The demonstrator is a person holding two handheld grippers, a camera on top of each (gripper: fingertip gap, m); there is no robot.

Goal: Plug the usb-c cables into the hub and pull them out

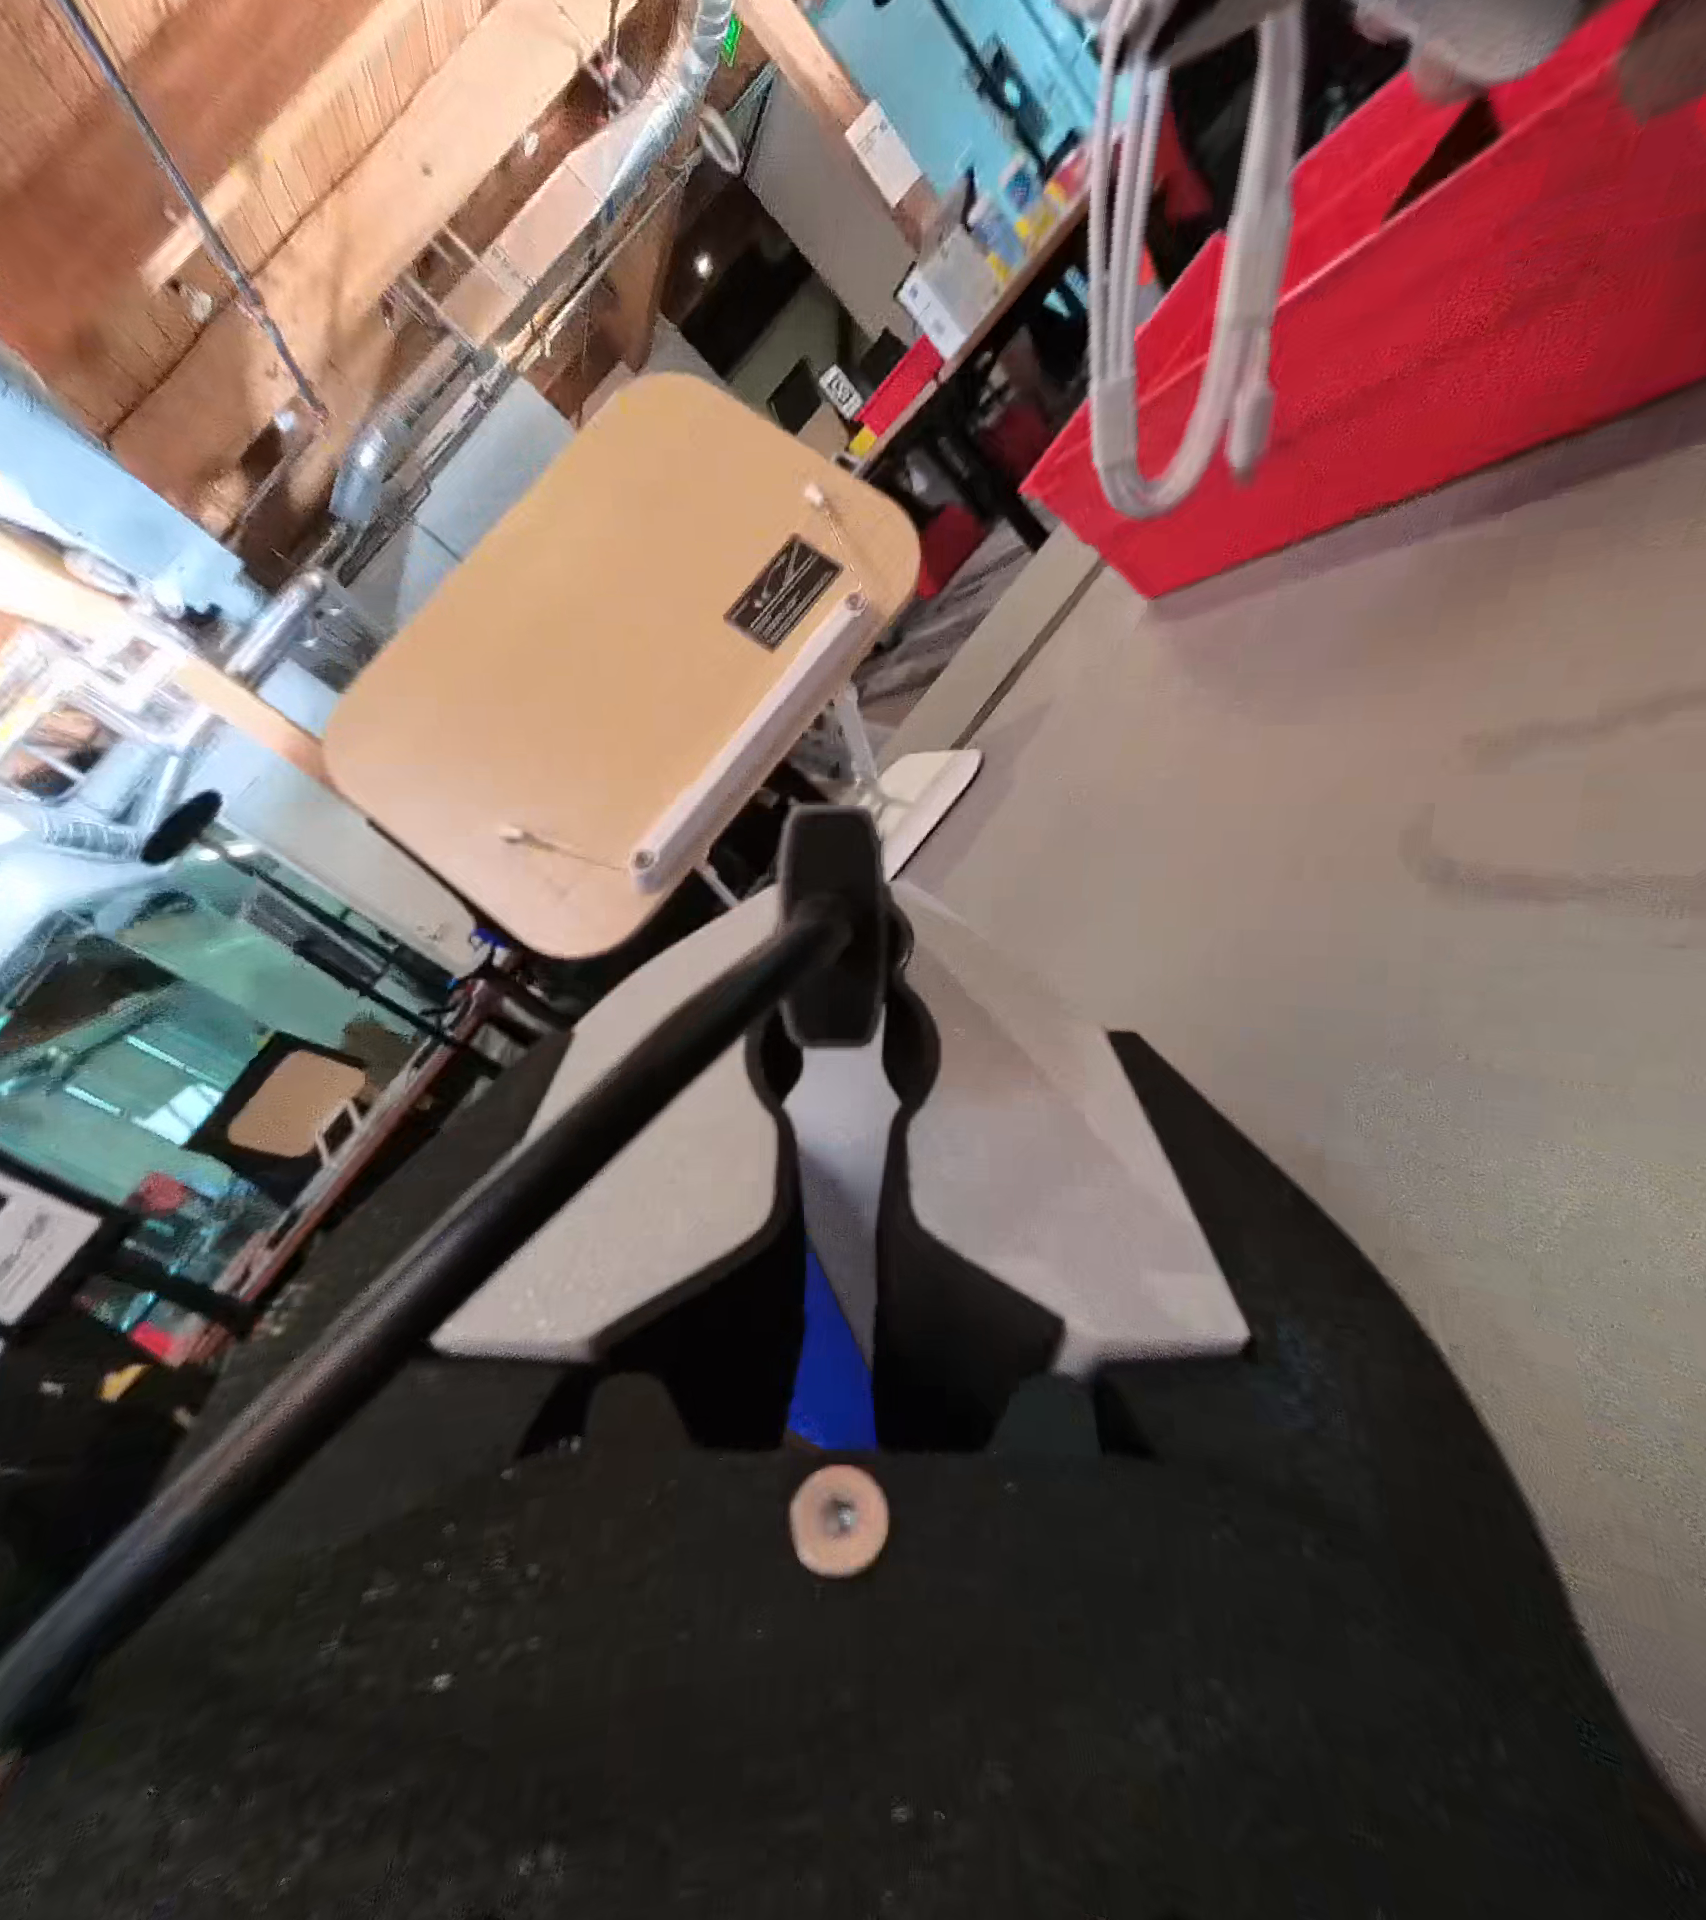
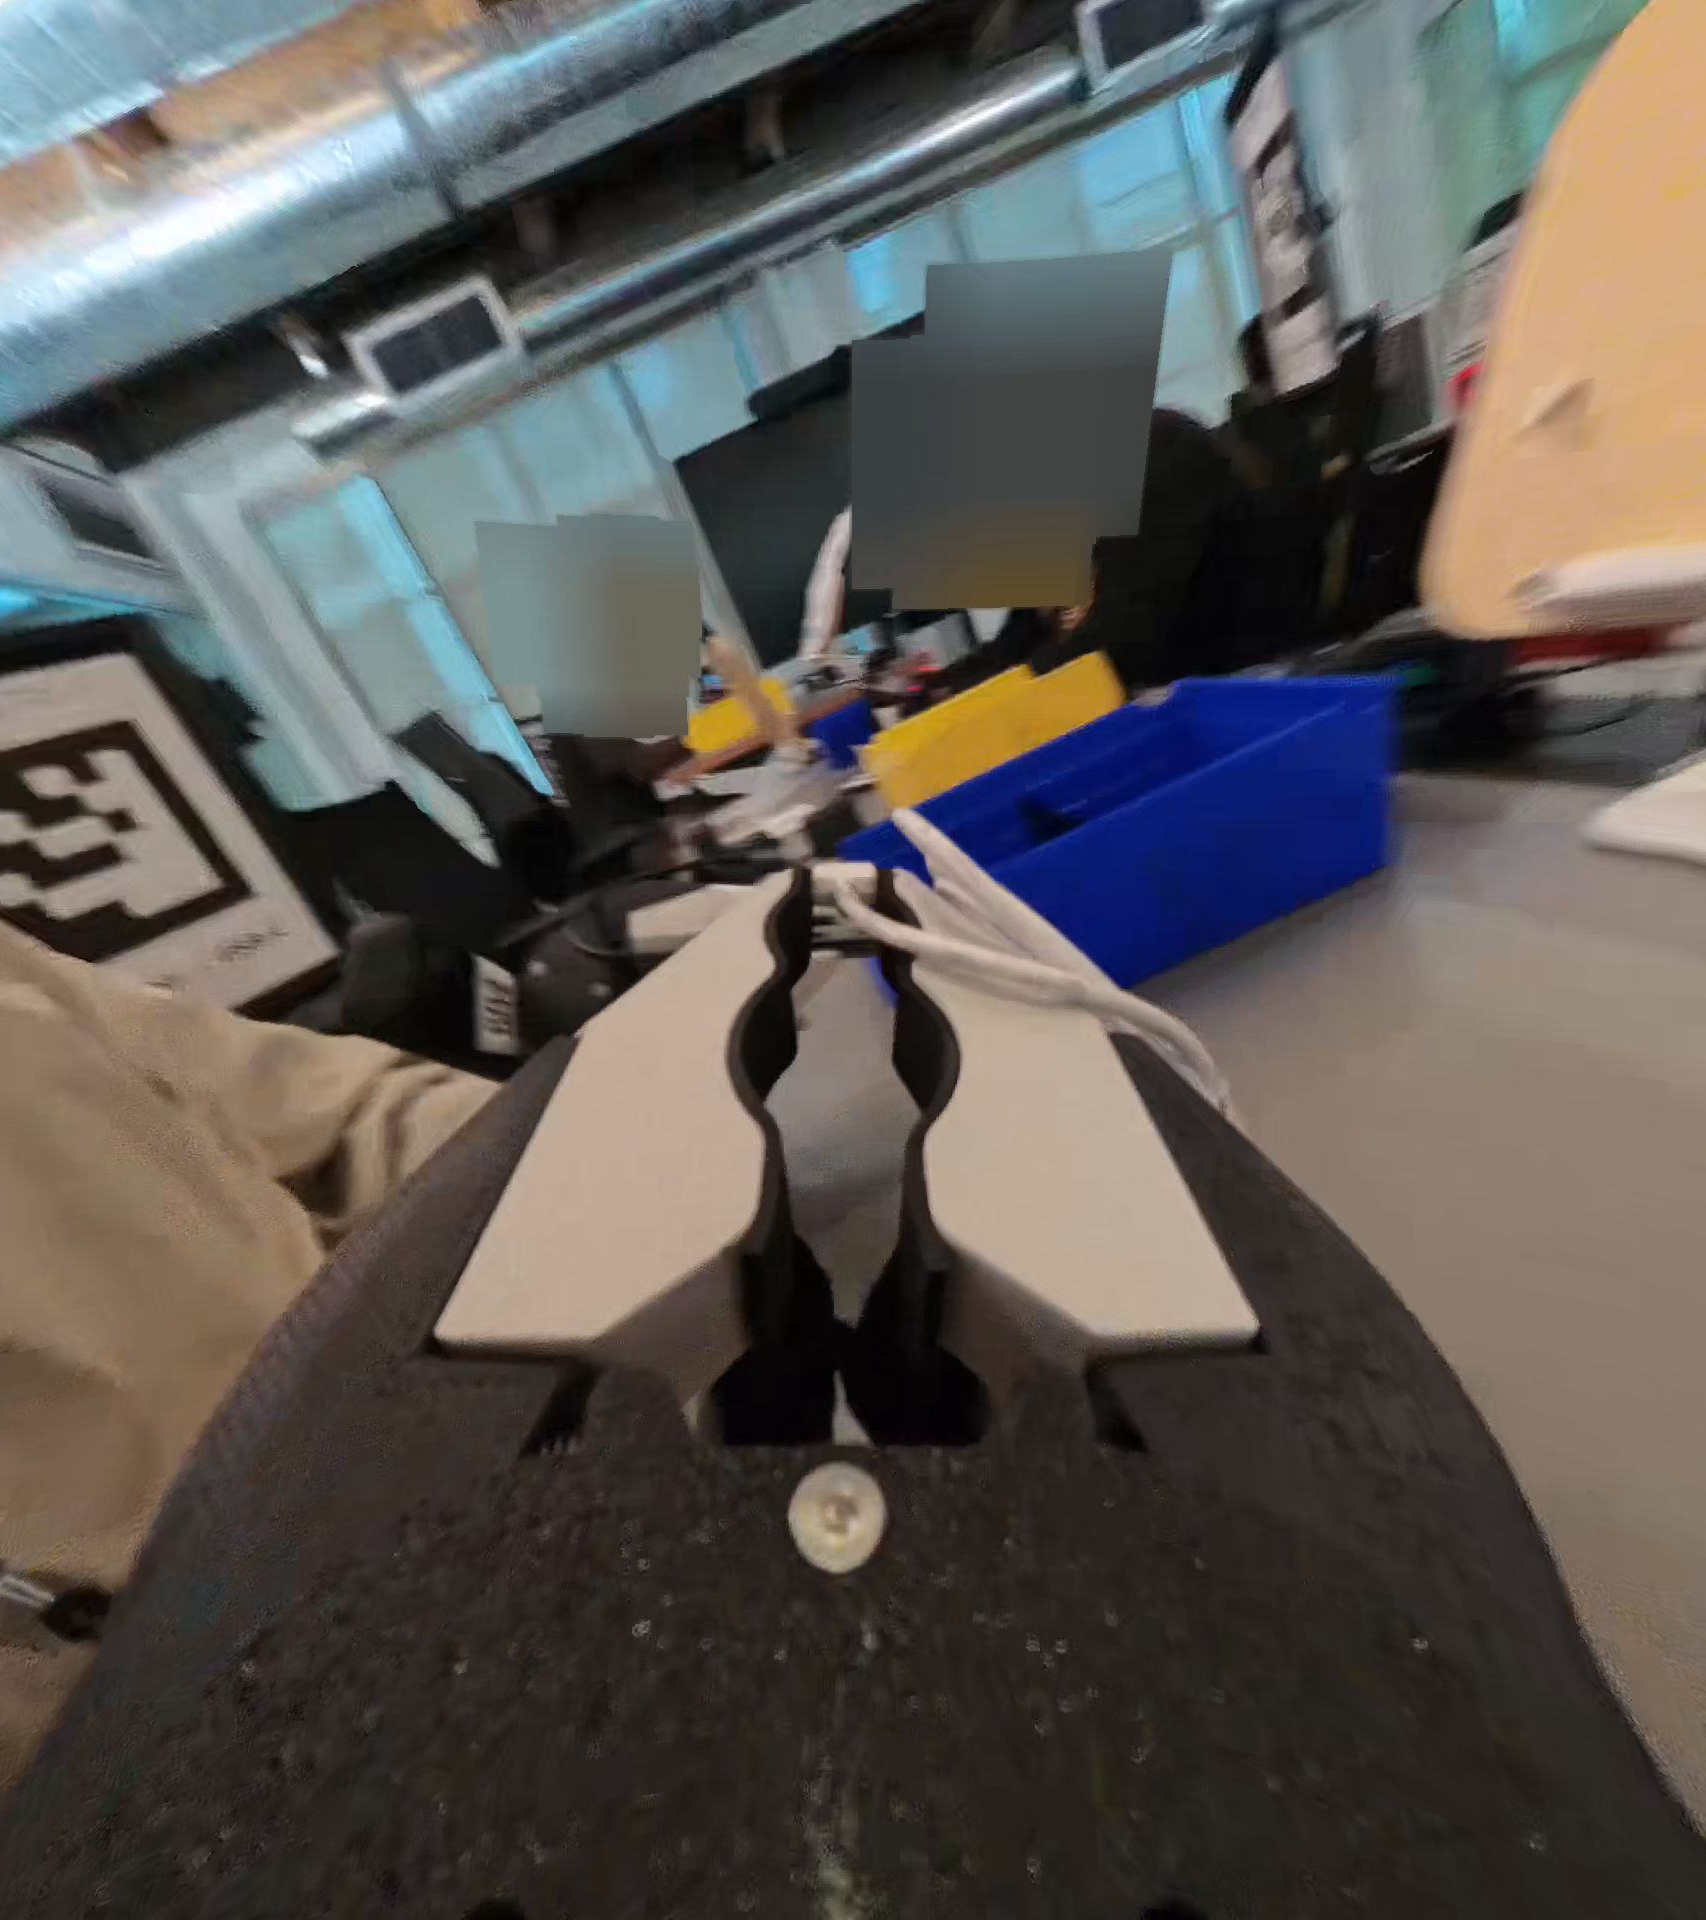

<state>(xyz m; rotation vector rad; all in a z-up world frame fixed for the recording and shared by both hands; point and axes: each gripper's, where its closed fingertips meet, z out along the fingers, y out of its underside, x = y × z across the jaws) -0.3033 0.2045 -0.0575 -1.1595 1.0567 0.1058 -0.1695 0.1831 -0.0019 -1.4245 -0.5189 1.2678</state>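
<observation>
My left gripper (image 1: pixel 833 935) is shut on a small black block (image 1: pixel 828 925), apparently the hub. Its thick black lead (image 1: pixel 392 1320) runs back to the lower left. It is held above the grey table (image 1: pixel 1400 935). In the left wrist view, white usb-c cables (image 1: pixel 1181 312) hang in loops from the top edge, their plugs dangling free. My right gripper (image 2: pixel 844 899) is shut on a white cable plug (image 2: pixel 844 894) at its tips. More white cables (image 2: pixel 1015 966) drape over its right finger. I see no cable plugged into the black block.
A red bin (image 1: pixel 1451 291) stands on the table behind the hanging cables. A tan board on a white stand (image 1: pixel 620 665) is ahead of the left gripper. A blue bin (image 2: pixel 1192 821), yellow bins (image 2: pixel 984 717) and a beige sleeve (image 2: pixel 49 1143) show in the right wrist view. There is about 15 cm between the tips of the two grippers.
</observation>
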